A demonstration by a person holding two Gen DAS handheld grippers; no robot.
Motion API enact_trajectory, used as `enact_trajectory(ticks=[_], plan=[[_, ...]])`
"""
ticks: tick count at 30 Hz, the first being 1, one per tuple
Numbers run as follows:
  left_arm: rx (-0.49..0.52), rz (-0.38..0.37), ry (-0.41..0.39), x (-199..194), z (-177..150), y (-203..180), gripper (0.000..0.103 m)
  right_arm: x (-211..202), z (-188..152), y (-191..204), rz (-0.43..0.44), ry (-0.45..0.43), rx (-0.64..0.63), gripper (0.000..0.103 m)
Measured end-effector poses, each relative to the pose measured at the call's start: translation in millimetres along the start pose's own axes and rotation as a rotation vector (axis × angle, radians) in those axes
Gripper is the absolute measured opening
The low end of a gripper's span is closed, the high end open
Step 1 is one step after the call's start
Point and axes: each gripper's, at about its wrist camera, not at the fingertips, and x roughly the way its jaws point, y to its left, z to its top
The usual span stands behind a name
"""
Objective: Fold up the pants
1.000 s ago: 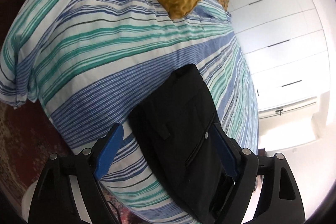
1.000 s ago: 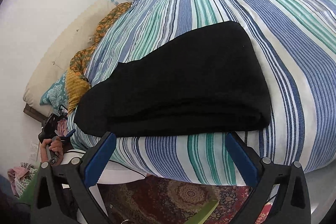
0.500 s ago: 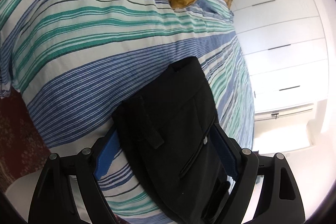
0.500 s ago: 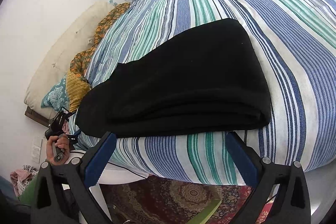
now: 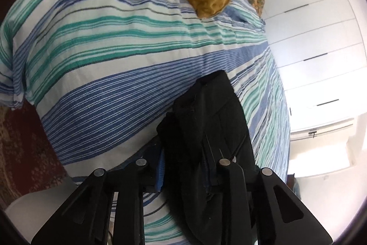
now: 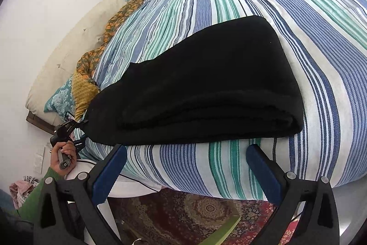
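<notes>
Left wrist view — left tongs [image 5: 187, 167] closing on black pants [image 5: 206, 128], right tongs [image 6: 185, 167] agape — no legible writing.

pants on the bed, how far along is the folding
Partly done: the black pants lie doubled in layers on the striped bedspread. In hand: the left gripper is closing on the waistband end. The right gripper hangs open, short of the cloth. Left: probably a final fold.

Black gripper frames with silver rivets and blue fingers [image 6: 263, 172] — one green sleeve [image 6: 36, 196].
</notes>
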Motion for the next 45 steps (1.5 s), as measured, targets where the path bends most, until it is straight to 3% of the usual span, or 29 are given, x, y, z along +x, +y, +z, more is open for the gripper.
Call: enact_trajectory(ticks=[5,10,14,17,19,22,24,26,28,29,31,35,37,39,42,43,45], plan=[[0.141,0.002,-0.077,-37,-14,-49,0.019,1,0,-2,0.007,-0.005,0.01,0.103],[0.539,-0.013,-0.135,-70,-63,-164,0.019,-1,0,-3,0.022,-0.016,0.021,0.103],[0.934,-0.058,-0.119,-73,-157,-257,0.019,-6,2,-8,0.046,-0.041,0.045,0.103],[1.188,-0.077,-0.056,-54,-247,-291,0.019,-15,2,-13,0.066,-0.082,0.071,0.103],[1.314,-0.077,0.005,-35,-303,-296,0.019,-24,3,-17,0.07,-0.116,0.086,0.103],[1.439,-0.057,0.195,16,-376,-278,0.023,-44,3,-21,0.04,-0.203,0.093,0.103],[1.549,0.061,0.291,54,-413,-255,0.028,-60,3,-23,0.0,-0.279,0.092,0.103],[1.619,0.113,0.229,48,-428,-245,0.034,-76,4,-27,-0.038,-0.348,0.1,0.103],[1.593,0.031,0.23,23,-418,-246,0.045,-91,3,-36,-0.053,-0.404,0.128,0.103],[1.53,-0.027,0.247,7,-401,-248,0.049,-97,3,-40,-0.055,-0.423,0.143,0.103],[1.426,-0.068,0.219,-14,-369,-249,0.058,-104,2,-50,-0.058,-0.442,0.178,0.103],[1.184,-0.034,0.09,-32,-281,-238,0.06,-100,18,-52,-0.041,-0.416,0.197,0.103],[1.101,0.033,0.084,-14,-250,-224,0.052,-92,34,-38,0.003,-0.393,0.147,0.103],[1.088,0.077,0.133,8,-247,-207,0.031,-74,53,-21,0.112,-0.306,0.093,0.103],[1.144,0.121,0.235,45,-277,-189,0.025,-31,82,-6,0.312,-0.104,0.08,0.103],[1.161,0.127,0.232,48,-286,-186,0.025,-17,89,-3,0.342,-0.042,0.077,0.103],[1.173,0.127,0.207,49,-299,-186,0.025,7,99,1,0.29,0.06,0.058,0.102]])
